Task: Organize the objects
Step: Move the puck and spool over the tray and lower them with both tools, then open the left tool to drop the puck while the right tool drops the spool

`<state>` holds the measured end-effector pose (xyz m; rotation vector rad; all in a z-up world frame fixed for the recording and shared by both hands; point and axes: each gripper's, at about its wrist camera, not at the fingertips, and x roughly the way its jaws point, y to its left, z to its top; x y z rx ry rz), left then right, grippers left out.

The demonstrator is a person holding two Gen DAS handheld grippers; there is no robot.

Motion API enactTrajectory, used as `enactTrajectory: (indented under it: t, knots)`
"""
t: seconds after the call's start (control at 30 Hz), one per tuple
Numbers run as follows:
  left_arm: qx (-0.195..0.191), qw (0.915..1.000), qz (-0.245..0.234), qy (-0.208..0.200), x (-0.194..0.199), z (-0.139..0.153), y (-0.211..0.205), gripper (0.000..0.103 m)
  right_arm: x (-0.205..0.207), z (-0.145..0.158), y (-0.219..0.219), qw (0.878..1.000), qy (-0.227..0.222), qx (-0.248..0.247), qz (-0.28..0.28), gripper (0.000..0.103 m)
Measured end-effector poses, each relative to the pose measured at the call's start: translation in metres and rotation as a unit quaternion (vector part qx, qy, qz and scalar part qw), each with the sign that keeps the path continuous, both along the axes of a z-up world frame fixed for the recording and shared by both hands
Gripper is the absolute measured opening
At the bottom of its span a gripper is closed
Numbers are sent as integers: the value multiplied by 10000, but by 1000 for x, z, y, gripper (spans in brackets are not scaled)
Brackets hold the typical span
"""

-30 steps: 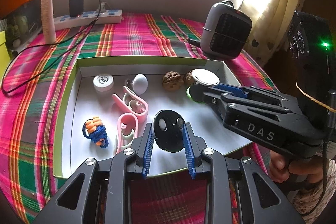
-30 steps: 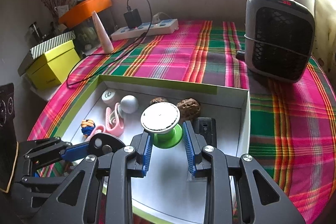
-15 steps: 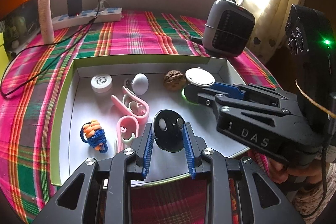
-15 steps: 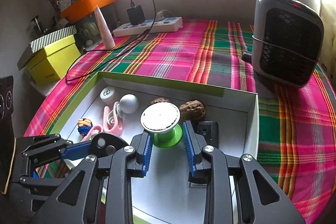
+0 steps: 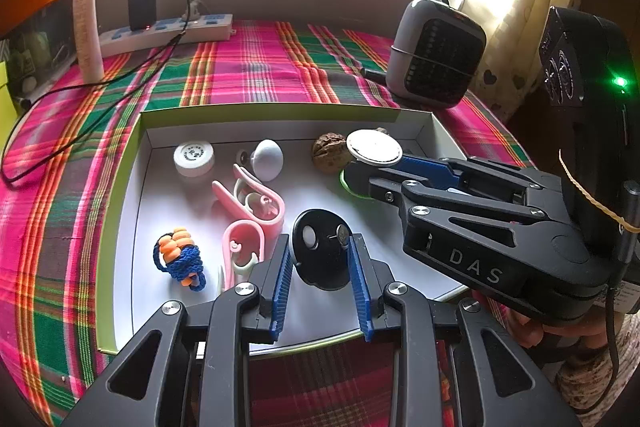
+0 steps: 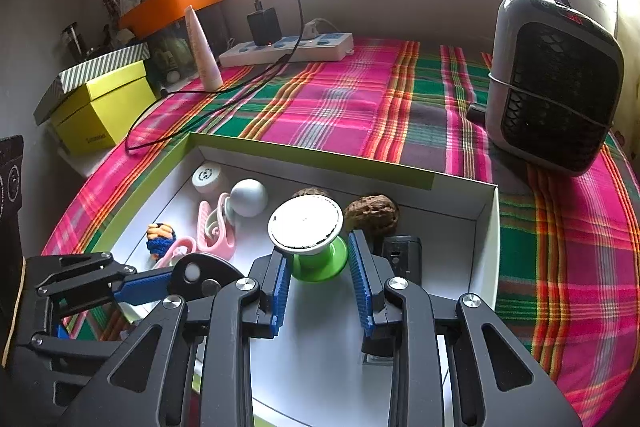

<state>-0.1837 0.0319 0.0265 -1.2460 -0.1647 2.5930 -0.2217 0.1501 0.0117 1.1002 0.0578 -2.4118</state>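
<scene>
Over a white box (image 5: 136, 211) on a plaid cloth, the left gripper (image 5: 320, 269) clamps a black disc (image 5: 322, 251) while the right gripper (image 6: 320, 277) clamps a green spool (image 6: 318, 263); both pieces apparently await placing, calling for a free spot inside.

— What sits between the left gripper (image 5: 320, 259) fingers?

— A black disc (image 5: 320, 251), clamped by both blue pads above the near edge of the white box (image 5: 132, 187).

— And the other gripper?

— The right gripper (image 5: 372, 167) reaches in from the right edge, closed on a white-topped green spool (image 5: 370, 155) near the far right corner, just beside a walnut (image 5: 330, 157).

— Anything else in the box?

— A white cap (image 5: 194, 159), a grey knob (image 5: 268, 159), pink clips (image 5: 250, 211) and a blue-orange cord knot (image 5: 180, 259) near the left wall.
</scene>
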Motion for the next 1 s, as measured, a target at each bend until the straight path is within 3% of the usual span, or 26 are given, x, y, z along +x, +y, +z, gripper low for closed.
enactTrajectory:
  t: [1.0]
  knots:
    - [-38, 10000, 47, -51, 2, 0, -1, 29, 6, 1, -6, 9988, -137, 455, 94, 30]
